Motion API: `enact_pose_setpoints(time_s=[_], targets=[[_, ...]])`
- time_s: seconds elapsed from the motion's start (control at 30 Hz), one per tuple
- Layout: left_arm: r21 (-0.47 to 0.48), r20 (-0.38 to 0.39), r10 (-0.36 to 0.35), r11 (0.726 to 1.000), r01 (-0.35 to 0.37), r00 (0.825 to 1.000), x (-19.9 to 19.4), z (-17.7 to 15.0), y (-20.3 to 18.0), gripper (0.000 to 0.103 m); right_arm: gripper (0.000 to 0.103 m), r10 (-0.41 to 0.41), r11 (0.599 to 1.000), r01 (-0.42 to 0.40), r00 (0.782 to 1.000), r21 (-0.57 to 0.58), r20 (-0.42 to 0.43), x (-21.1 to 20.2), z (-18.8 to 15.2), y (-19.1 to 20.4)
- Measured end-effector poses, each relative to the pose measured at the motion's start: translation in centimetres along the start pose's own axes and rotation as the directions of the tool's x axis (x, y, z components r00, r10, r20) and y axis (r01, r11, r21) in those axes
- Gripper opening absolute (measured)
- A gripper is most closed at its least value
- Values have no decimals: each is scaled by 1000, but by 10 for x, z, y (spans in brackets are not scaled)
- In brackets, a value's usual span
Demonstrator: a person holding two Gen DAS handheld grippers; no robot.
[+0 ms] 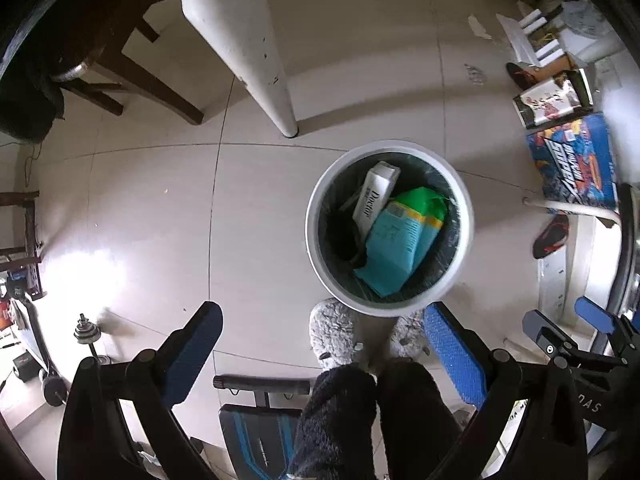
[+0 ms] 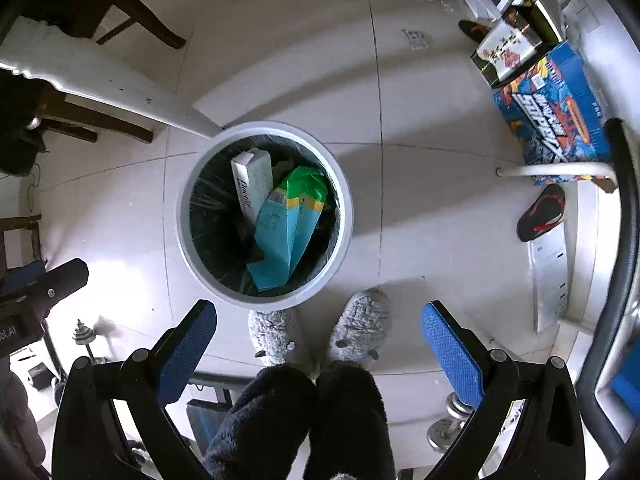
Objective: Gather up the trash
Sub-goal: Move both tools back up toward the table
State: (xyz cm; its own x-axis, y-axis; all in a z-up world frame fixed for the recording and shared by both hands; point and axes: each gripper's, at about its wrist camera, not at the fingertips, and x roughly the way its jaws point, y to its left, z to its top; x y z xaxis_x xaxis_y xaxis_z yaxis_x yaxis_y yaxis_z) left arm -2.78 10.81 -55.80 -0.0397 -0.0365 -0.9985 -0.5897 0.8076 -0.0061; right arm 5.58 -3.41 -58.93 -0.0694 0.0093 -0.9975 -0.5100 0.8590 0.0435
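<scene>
Inside white bin [image 2: 344, 216]: teal box [image 2: 280, 236], white carton [image 2: 252, 184].

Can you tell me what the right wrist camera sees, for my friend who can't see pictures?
A round white trash bin on a tiled floor holds a white box and a teal-and-green package. The open right gripper hangs empty above a person's fuzzy grey slippers.

White bin [image 2: 344, 216], teal packet [image 2: 280, 236], grey fuzzy slippers [image 2: 360, 328].
</scene>
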Motion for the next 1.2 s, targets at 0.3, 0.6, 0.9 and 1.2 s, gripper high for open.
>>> enact_pose_setpoints(time_s=[0.3,0.6,0.9,1.2], targets=[[44,38,-50,998,48,998,-94,-27,-11,103,103,12,1000,-12,999,-2,52,-99,-23,3],[70,82,-90,994,84,993,-199,-56,-6,103,103,41,999,-42,993,6,112,-233,-55,16],[96,131,-87,993,74,988,-281,-71,-4,103,103,95,992,-104,987,68,131,-337,-83,29],[115,317,-40,993,3,948,-345,6,-35,103,103,143,974,-183,955,136,262,-425,-17,13]])
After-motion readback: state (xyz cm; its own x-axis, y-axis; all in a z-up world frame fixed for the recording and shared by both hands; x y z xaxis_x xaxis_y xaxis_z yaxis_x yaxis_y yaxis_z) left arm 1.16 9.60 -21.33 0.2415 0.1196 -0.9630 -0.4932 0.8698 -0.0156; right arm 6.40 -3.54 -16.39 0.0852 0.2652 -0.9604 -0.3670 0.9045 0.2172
